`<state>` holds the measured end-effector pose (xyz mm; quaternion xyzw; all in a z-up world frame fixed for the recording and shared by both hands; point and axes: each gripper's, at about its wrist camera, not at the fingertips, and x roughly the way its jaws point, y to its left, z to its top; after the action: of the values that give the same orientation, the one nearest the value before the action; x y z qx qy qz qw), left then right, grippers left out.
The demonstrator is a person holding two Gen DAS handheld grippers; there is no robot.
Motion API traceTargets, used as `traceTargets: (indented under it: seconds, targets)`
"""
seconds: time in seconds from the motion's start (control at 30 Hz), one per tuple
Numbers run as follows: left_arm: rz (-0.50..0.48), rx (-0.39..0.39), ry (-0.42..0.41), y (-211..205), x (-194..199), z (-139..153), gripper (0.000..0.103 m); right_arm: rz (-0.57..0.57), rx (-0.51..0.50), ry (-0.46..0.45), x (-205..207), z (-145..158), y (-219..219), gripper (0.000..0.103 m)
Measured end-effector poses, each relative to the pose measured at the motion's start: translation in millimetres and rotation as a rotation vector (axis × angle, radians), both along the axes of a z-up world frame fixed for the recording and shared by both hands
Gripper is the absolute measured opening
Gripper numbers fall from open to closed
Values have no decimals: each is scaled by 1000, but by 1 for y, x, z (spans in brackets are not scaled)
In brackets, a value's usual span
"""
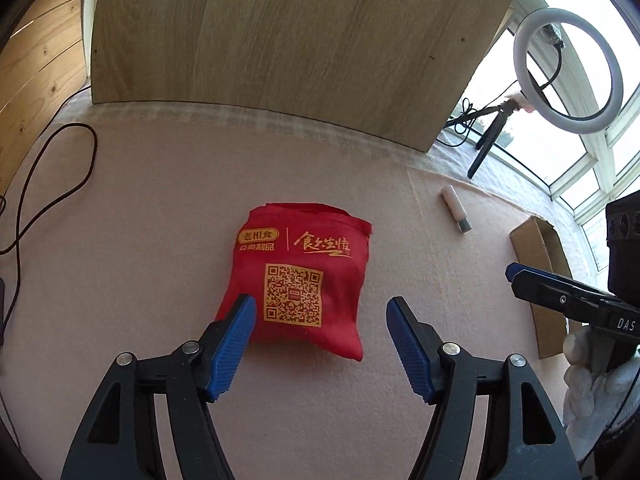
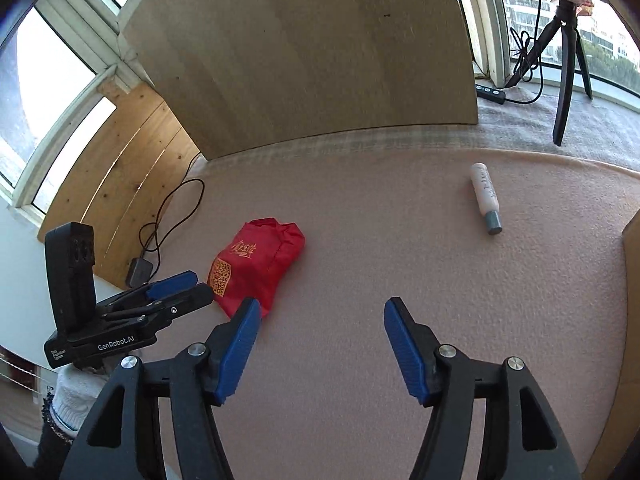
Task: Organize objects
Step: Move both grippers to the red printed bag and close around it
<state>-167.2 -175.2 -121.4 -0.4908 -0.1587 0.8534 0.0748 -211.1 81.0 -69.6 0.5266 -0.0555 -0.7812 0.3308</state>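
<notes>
A folded red fabric bag printed with a gold QR code lies on the pink felt worktop. The left gripper hovers just before it, jaws apart and empty. The right gripper hangs nearby, jaws also apart. A white tube with grey cap lies well apart.

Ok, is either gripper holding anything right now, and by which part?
Nothing is held. The left gripper is open above the red bag; the right gripper is open over bare mat.

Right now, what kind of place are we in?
Likely a home filming corner by a bay window: a ring light on a tripod, and a pink cloth-covered surface against wooden boards.
</notes>
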Motion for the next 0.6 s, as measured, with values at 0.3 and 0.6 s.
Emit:
traceTargets:
  seconds: [0.3,0.6]
  targets:
    - [-96,59,-43,-26,-34,-25,79,-4,-62,-127,-18,-35,-52,73]
    - [-162,135,-78,-40,-54,-49,82,-47,-93,-220,-40,-64,-85,79]
